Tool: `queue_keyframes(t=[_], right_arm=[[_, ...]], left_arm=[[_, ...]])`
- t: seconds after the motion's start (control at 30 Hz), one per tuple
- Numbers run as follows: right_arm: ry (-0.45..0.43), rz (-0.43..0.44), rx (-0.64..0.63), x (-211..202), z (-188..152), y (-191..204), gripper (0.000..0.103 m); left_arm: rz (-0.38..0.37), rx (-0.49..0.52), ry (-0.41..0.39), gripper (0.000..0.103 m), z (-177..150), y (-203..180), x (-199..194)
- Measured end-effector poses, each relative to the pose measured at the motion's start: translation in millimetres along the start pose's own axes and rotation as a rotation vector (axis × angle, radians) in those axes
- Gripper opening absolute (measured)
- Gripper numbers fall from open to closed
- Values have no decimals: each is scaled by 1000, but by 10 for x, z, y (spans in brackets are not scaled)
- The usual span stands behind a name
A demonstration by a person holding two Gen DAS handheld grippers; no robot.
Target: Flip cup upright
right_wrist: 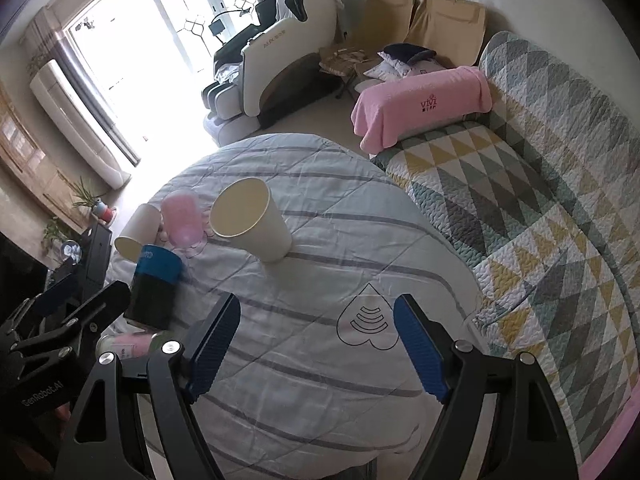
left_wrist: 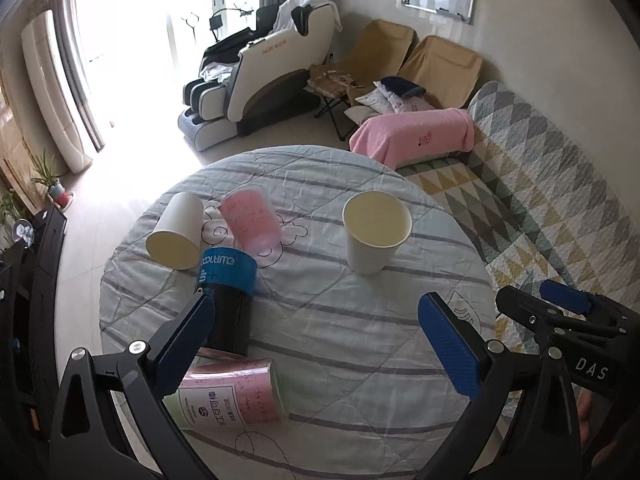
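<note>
A white paper cup [left_wrist: 376, 232] [right_wrist: 252, 220] stands upright, mouth up, on the round quilt-covered table [left_wrist: 320, 340]. A second white paper cup [left_wrist: 176, 236] [right_wrist: 134, 234] lies on its side at the left. A pink translucent cup [left_wrist: 252, 220] [right_wrist: 182, 220] lies tilted beside it. A black cup with a blue band [left_wrist: 228, 300] [right_wrist: 154, 288] stands mouth down. A pink-labelled cup [left_wrist: 232, 396] lies on its side near my left finger. My left gripper [left_wrist: 316, 340] is open and empty above the table. My right gripper [right_wrist: 316, 348] is open and empty.
A sofa with a triangle-pattern quilt [right_wrist: 540, 220] runs along the table's right side, with a pink towel [right_wrist: 420, 104] on its arm. A massage chair [left_wrist: 260, 76] and folding chairs [left_wrist: 400, 60] stand beyond the table. The right gripper's body [left_wrist: 568, 320] shows at the right in the left wrist view.
</note>
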State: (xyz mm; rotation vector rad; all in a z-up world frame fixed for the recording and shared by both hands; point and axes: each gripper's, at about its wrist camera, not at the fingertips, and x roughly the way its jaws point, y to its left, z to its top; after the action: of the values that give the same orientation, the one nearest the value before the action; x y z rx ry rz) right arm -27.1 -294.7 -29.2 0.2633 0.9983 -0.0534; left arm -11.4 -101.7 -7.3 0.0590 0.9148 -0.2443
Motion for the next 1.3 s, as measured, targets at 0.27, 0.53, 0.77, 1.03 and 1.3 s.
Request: queue_keyframes(t=[0.27, 0.53, 0.77, 1.03, 1.3], right_arm=[[2, 9, -15, -40, -67, 85, 81], [22, 9, -9, -39, -112, 86, 81], [33, 18, -10, -24, -125, 94, 81], [41, 15, -8, -25, -141, 68, 81], [41, 6, -7, -26, -154, 54, 81]], left_arm=[[9, 11, -4, 103, -18, -7, 1], [16, 12, -3, 103, -66, 2, -11], [17, 13, 6, 103, -85, 12, 0], [3, 10, 12, 103, -117, 2, 21], [-11, 11, 13, 103, -159, -57, 49]])
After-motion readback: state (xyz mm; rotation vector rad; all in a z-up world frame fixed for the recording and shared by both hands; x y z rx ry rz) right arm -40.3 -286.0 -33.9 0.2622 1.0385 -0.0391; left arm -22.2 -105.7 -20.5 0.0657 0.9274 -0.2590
